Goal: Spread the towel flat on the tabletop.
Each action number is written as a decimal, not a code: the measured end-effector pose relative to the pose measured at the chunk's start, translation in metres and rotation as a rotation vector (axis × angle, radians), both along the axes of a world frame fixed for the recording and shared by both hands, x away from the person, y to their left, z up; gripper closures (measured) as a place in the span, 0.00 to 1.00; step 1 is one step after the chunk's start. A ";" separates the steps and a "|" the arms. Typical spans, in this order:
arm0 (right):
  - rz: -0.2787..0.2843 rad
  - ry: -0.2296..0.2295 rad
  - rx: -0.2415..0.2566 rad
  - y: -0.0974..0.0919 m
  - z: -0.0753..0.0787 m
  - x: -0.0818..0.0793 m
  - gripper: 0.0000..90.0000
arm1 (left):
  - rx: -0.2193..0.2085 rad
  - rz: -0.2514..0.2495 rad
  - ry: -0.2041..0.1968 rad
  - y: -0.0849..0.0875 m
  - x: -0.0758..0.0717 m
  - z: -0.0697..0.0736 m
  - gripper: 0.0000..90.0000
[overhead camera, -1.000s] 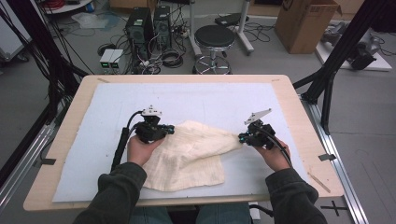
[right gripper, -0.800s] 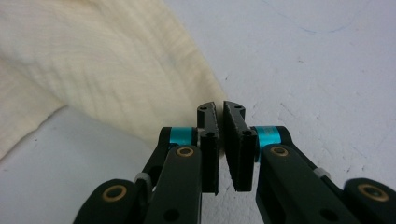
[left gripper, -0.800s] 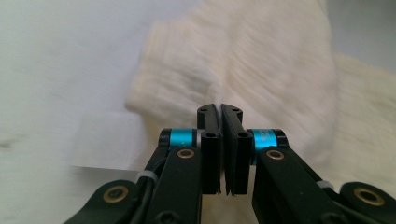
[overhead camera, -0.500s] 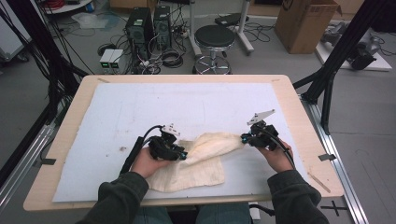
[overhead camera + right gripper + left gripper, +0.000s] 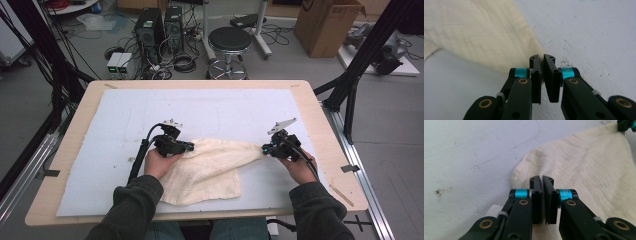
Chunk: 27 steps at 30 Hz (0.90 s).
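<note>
Now cream towel (image 5: 210, 165) stretched between left tongs (image 5: 189, 146) and right tongs (image 5: 265, 148) — both clamped on it.

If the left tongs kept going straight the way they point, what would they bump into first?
Probably just more of the cream towel: the left tongs point across it, jaws closed at its edge. Farther along that line sit the right tongs, at the towel's far corner. Depth is hard to judge.

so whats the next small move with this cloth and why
Probably lift both grippers and draw them apart. The left gripper and right gripper each have jaws shut on an end of the cream cloth, which is stretched between them while its lower part still lies rumpled on the table.
</note>
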State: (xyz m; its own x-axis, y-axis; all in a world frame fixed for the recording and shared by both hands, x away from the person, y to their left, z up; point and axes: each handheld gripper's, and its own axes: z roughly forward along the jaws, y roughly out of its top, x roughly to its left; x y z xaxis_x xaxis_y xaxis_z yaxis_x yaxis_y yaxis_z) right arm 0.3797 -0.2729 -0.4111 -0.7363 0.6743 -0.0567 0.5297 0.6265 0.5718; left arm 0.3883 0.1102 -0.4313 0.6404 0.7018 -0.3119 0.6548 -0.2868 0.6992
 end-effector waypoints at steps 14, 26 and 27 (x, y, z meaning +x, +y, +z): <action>-0.002 -0.006 0.007 0.000 0.000 0.002 0.94 | -0.036 -0.084 0.075 0.012 0.006 0.006 0.81; -0.008 -0.004 0.009 -0.001 -0.001 0.004 0.94 | -0.125 0.065 -0.015 0.032 0.022 0.027 0.82; -0.004 -0.003 0.008 -0.001 -0.001 0.004 0.94 | -0.120 0.107 0.008 0.033 0.028 0.020 0.84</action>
State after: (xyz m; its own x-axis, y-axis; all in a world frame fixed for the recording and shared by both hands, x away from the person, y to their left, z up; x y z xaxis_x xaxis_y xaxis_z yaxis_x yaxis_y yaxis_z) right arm 0.3840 -0.2743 -0.4122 -0.7333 0.6778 -0.0535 0.5304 0.6196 0.5787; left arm 0.4168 0.1432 -0.4116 0.5613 0.7234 -0.4021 0.6826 -0.1300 0.7191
